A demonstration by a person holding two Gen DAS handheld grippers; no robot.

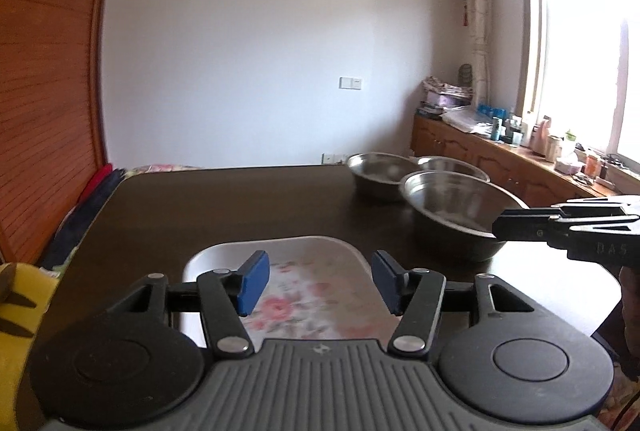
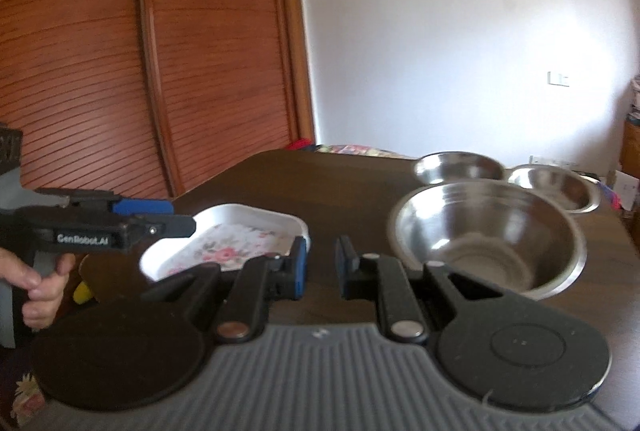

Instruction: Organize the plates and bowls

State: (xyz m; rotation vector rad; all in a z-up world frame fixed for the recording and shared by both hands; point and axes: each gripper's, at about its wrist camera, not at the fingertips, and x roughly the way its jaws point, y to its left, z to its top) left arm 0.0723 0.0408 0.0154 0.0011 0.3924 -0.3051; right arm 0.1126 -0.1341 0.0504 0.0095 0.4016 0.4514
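A white rectangular plate with pink flowers [image 1: 304, 291] lies near the front edge of the dark table [image 1: 224, 207]. My left gripper [image 1: 320, 281] is open and empty, its jaws above the plate's near part. Three steel bowls stand at the right: a large one [image 1: 456, 211] in front, two smaller ones [image 1: 380, 171] [image 1: 452, 165] behind. My right gripper [image 2: 322, 267] is open a little and empty, between the plate [image 2: 224, 247] and the large bowl [image 2: 488, 235]. The right gripper also shows in the left wrist view [image 1: 500, 225], by the large bowl's rim.
A wooden slatted wardrobe [image 2: 160, 51] stands left of the table. A low wooden cabinet [image 1: 500, 155] with bottles and clutter runs under the window at the right. A yellow object [image 1: 20, 303] sits at the left table corner.
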